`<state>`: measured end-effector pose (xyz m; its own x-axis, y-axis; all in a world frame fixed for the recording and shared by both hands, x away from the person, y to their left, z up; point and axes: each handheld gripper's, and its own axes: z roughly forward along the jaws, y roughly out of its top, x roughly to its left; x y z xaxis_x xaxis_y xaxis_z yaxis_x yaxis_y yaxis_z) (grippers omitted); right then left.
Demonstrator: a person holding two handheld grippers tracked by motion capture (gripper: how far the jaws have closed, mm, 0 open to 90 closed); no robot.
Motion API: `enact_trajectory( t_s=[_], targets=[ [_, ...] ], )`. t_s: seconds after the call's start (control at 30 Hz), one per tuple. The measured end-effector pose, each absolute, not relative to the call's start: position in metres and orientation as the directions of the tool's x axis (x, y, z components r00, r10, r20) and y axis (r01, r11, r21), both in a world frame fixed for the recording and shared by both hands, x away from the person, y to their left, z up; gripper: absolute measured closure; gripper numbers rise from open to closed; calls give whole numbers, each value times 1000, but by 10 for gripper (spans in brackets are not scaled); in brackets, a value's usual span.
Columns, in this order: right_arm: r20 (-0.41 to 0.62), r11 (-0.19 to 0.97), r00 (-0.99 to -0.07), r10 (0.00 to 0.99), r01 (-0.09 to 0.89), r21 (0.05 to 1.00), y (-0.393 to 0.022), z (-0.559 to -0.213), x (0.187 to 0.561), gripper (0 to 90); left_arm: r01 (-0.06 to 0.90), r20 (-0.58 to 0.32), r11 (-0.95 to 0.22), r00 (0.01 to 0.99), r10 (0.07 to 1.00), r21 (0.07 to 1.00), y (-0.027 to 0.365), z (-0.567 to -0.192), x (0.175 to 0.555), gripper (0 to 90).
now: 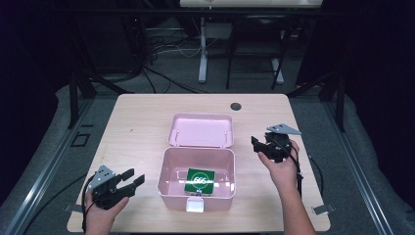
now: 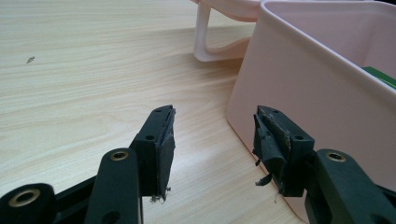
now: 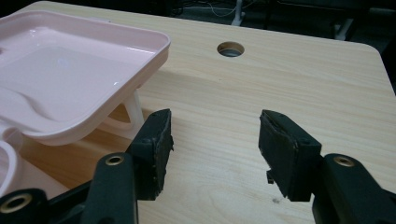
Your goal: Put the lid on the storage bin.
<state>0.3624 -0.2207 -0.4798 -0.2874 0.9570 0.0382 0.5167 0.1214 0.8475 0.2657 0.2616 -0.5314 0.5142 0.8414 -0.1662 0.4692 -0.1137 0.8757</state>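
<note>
Your left gripper (image 1: pixel 128 181) and right gripper (image 1: pixel 258 143) both hold their jaws wide and empty, flanking the open pink plastic box (image 1: pixel 170 169), likely ready to shut its flat lid (image 1: pixel 200 130). The green card pack (image 1: pixel 199 181) lies inside.
</note>
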Motion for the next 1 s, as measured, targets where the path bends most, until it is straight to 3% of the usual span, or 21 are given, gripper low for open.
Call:
enact_trajectory(
  t_s=[0.2, 0.67, 1.0],
  targets=[
    [102, 101, -327, 940, 549, 830, -215, -478, 362, 470, 476, -169, -119, 520, 837, 872, 261, -531, 266, 487],
    [136, 95, -346, 928, 576, 812, -206, -476, 365, 486, 476, -172, -124, 530, 830, 871, 260, -529, 263, 519],
    [191, 94, -423, 886, 567, 819, -191, -456, 369, 481, 461, -195, -101, 550, 812, 882, 254, -508, 270, 522]
  ],
)
